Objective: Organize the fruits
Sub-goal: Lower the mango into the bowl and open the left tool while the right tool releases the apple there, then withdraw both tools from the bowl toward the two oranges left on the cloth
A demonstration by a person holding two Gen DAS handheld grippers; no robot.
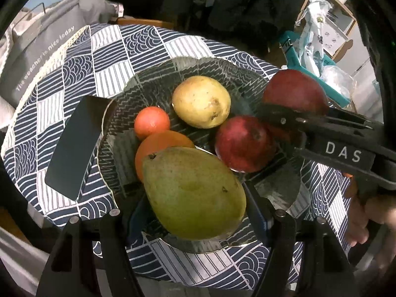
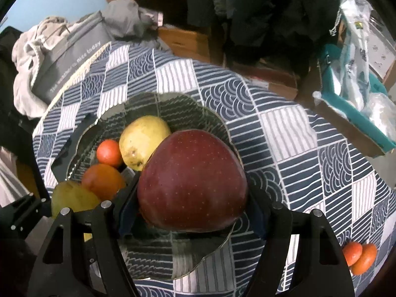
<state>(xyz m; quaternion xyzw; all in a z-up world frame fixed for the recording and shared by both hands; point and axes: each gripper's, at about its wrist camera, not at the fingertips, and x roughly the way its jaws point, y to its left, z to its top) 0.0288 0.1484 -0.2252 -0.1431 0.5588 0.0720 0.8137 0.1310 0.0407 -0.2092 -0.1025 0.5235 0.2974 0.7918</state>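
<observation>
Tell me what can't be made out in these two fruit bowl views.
- Left gripper: the green mango hides its fingertips in the left wrist view.
- Second red apple: hidden in the right wrist view by the held apple.
- Two small oranges: near the right wrist view's dark edge, blurred.
- Phone: screen dark, nothing readable.

Two red apples: one [image 1: 243, 143] in the dish, one [image 2: 193, 180] between the right hand-held gripper's fingers; one green mango [image 1: 194, 193] at the left hand-held gripper's tips; one yellow mango [image 1: 201, 101] beyond it; four orange fruits: two in the dish [image 1: 152, 122] [image 1: 160, 146], two [image 2: 352, 253] [image 2: 366, 259] right of the right hand-held gripper; one glass dish [image 1: 158, 76]; one dark phone [image 1: 76, 146].
</observation>
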